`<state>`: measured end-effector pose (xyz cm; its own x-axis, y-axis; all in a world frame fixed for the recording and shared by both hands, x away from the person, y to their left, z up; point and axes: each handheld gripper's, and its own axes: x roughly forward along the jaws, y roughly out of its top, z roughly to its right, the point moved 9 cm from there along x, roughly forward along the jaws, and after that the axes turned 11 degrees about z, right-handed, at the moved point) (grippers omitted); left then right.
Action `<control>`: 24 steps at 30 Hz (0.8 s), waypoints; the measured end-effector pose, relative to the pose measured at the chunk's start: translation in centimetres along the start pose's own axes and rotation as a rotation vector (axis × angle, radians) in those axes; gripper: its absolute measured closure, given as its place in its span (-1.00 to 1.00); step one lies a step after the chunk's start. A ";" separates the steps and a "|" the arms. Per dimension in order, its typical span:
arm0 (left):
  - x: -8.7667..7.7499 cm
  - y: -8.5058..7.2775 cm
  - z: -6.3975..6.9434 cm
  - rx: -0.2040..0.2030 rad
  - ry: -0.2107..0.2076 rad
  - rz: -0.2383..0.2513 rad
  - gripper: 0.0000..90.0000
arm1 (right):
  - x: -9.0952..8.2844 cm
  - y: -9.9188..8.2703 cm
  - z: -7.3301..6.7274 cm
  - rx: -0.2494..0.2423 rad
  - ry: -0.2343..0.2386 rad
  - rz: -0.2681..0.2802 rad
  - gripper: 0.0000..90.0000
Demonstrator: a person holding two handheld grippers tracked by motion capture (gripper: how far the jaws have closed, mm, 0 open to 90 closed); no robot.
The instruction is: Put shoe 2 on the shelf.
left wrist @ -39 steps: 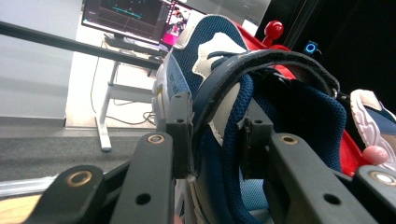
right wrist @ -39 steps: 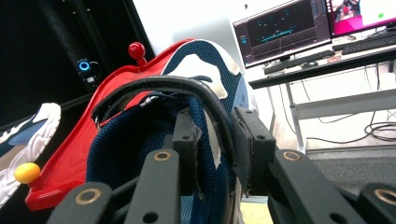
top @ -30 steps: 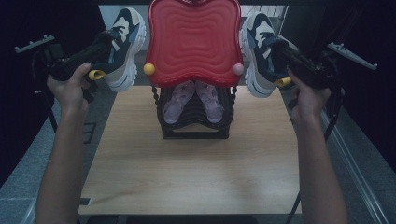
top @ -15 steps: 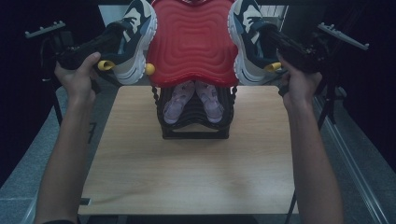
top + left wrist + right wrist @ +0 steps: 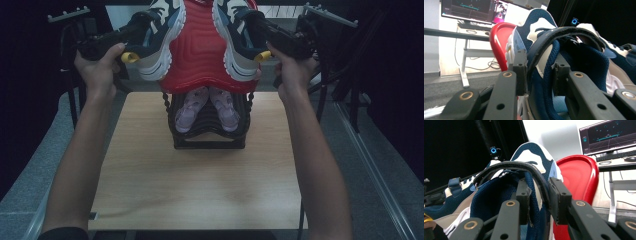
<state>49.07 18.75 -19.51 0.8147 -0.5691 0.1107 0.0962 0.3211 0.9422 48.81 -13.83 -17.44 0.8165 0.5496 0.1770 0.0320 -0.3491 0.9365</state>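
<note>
Two navy, white and beige sneakers hang in the air over the red top (image 5: 200, 55) of a black shoe rack (image 5: 207, 142). My left gripper (image 5: 136, 31) is shut on the heel collar of the left sneaker (image 5: 159, 42). In the left gripper view its pads (image 5: 520, 72) pinch the padded blue collar of that sneaker (image 5: 579, 57). My right gripper (image 5: 260, 27) is shut the same way on the right sneaker (image 5: 234, 42), with its fingers (image 5: 524, 195) clamping that sneaker's collar (image 5: 496, 195). The soles face each other across the red top.
A pair of pink shoes (image 5: 189, 107) sits on the rack's lower tier. The rack stands at the far middle of a wooden table (image 5: 200, 185). Dark stands flank the table. A desk with a monitor (image 5: 469, 10) lies beyond the rack.
Both hands have risen and drawn inward, carrying the sneakers from beside the red top to above it. The grips have not changed.
</note>
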 end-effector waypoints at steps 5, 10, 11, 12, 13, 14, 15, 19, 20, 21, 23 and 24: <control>1.4 0.1 1.1 0.005 -0.016 -0.012 0.57 | 1.2 -0.2 0.2 -0.002 -0.012 0.002 0.58; 2.3 -0.1 1.9 0.021 -0.013 -0.016 0.56 | 1.8 -0.6 0.3 0.004 -0.015 -0.001 0.58; 2.5 -0.2 2.0 0.021 -0.012 -0.017 0.56 | 1.9 -0.7 0.3 0.001 -0.013 -0.001 0.58; 2.7 -0.3 2.1 0.021 -0.010 -0.017 0.56 | 1.9 -0.8 0.2 0.004 -0.014 -0.004 0.58; 2.8 -0.4 2.2 0.022 -0.009 -0.020 0.56 | 2.0 -0.9 0.2 0.000 -0.014 -0.003 0.58; 3.0 -0.6 2.3 0.025 -0.006 -0.024 0.56 | 2.0 -1.0 0.2 -0.005 -0.014 -0.004 0.58; 3.2 -0.7 2.3 0.026 -0.006 -0.026 0.56 | 2.0 -1.1 0.1 -0.003 -0.015 -0.008 0.58; 3.8 -1.1 2.7 0.030 -0.002 -0.028 0.56 | 2.0 -1.0 0.2 -0.013 -0.023 0.003 0.57; 3.8 -1.1 2.7 0.032 0.001 -0.028 0.56 | 2.0 -1.1 0.2 -0.013 -0.025 0.002 0.57; 3.9 -1.1 2.6 0.034 0.010 -0.027 0.56 | 2.0 -1.1 0.2 -0.014 -0.027 0.000 0.57; 4.1 -1.2 2.6 0.032 0.017 -0.024 0.56 | 2.2 -1.2 0.2 -0.021 -0.028 -0.005 0.57; 4.3 -1.2 2.7 0.034 0.017 -0.024 0.56 | 2.3 -1.3 0.2 -0.027 -0.028 -0.006 0.57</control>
<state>50.90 13.89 -19.36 0.8221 -0.5633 0.0830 0.0967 0.2818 0.9546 50.74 -12.26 -18.34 0.8324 0.5297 0.1630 0.0217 -0.3251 0.9454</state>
